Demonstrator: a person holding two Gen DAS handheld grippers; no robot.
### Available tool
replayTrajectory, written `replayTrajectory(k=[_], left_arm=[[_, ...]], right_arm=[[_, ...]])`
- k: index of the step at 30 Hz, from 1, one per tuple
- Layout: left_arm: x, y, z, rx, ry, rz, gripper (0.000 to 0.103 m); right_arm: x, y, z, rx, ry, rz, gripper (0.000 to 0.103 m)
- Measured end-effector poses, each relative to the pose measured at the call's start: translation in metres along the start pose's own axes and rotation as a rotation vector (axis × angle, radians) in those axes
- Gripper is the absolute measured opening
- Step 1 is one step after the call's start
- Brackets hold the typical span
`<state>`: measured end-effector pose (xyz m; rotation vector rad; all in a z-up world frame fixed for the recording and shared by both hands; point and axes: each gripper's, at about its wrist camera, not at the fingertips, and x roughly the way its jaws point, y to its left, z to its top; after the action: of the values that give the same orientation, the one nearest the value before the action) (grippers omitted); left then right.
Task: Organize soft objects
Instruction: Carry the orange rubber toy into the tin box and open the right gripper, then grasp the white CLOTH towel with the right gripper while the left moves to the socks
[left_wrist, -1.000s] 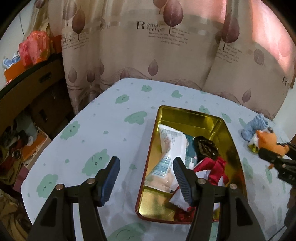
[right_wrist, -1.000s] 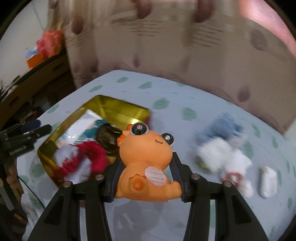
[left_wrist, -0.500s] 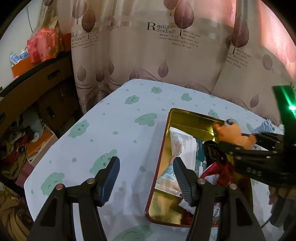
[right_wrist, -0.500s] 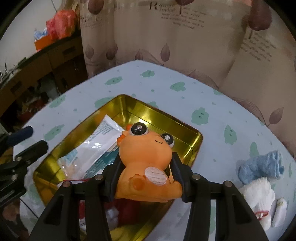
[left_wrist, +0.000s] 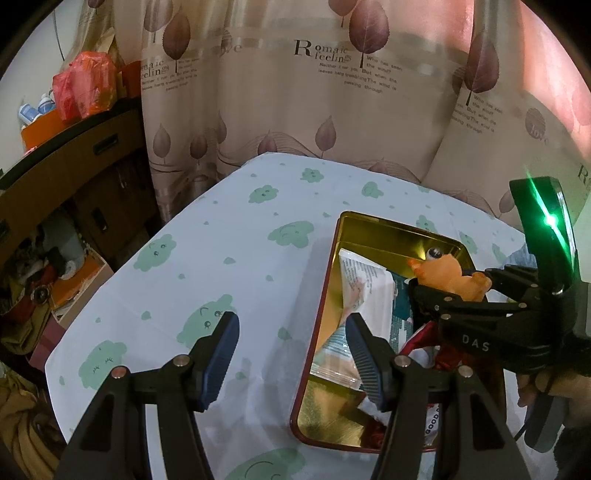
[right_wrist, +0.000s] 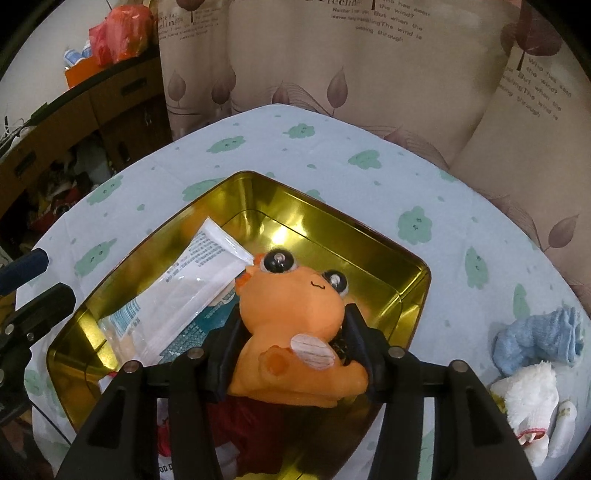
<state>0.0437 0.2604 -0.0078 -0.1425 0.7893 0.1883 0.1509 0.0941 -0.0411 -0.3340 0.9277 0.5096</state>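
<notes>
My right gripper (right_wrist: 291, 343) is shut on an orange soft toy (right_wrist: 295, 332) with big eyes and holds it over the gold tin (right_wrist: 406, 295); the toy also shows in the left wrist view (left_wrist: 450, 277). In the tin lie a white plastic packet (right_wrist: 192, 288) and a red and white cloth item (right_wrist: 251, 435). My left gripper (left_wrist: 291, 343) is open and empty above the tablecloth at the tin's left edge (left_wrist: 321, 314). A blue sock (right_wrist: 539, 339) and white socks (right_wrist: 532, 402) lie on the table to the right of the tin.
The table has a white cloth with green cloud prints (left_wrist: 207, 266). A leaf-pattern curtain (left_wrist: 332, 92) hangs behind it. A dark cabinet with a red bag (left_wrist: 85, 88) and floor clutter (left_wrist: 44, 280) stand on the left.
My right gripper has carried the orange toy leftward from beside the socks to over the tin and lowered it a little. My left gripper has stayed open, shifted slightly left of the tin.
</notes>
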Motion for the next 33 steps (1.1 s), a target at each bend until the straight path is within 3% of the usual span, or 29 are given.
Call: replayTrajectory(k=[3, 7, 18, 26, 33], left_arm=[[0.001, 0.0, 0.0, 0.0, 0.006, -0.006, 0.061], [0.001, -0.001, -0.001, 0.006, 0.005, -0.008, 0.061], [0.0, -0.006, -0.003, 0.027, -0.003, -0.007, 0.061], [-0.001, -0.01, -0.003, 0.04, -0.011, 0.004, 0.061], [-0.003, -0.014, -0.005, 0.056, -0.018, 0.013, 0.061]], right_arm=[[0.0, 0.001, -0.001, 0.004, 0.0, 0.009, 0.053], [-0.009, 0.005, 0.0, -0.003, -0.036, -0.004, 0.068], [-0.062, -0.011, -0.018, 0.054, -0.16, 0.029, 0.072], [-0.094, -0.056, -0.053, 0.132, -0.207, -0.053, 0.072], [-0.112, -0.128, -0.097, 0.275, -0.183, -0.18, 0.072]])
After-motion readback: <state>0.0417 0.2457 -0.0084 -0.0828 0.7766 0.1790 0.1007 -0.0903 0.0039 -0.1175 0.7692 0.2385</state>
